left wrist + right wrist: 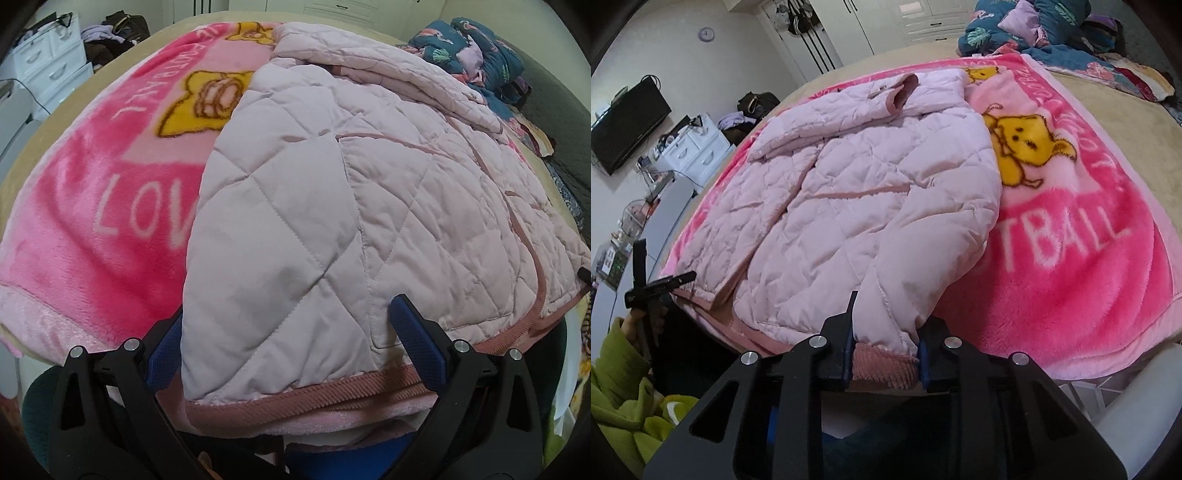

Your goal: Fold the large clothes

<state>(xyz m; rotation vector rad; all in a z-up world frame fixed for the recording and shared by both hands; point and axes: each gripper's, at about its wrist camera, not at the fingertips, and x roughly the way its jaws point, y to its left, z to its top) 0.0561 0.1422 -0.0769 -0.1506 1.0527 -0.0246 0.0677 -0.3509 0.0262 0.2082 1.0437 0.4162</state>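
On bed, atop pink cartoon blanket: pale pink quilted jacket, spread flat. At 6 o'clock in right wrist view, right gripper clenched on ribbed cuff. Left gripper released, jaws wide astride jacket's hem.

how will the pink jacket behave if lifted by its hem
Probably floppy: the jacket lies in soft creases. Likely light for its bulk, being puffy quilting. The ribbed hem in the right tool should resist slipping.
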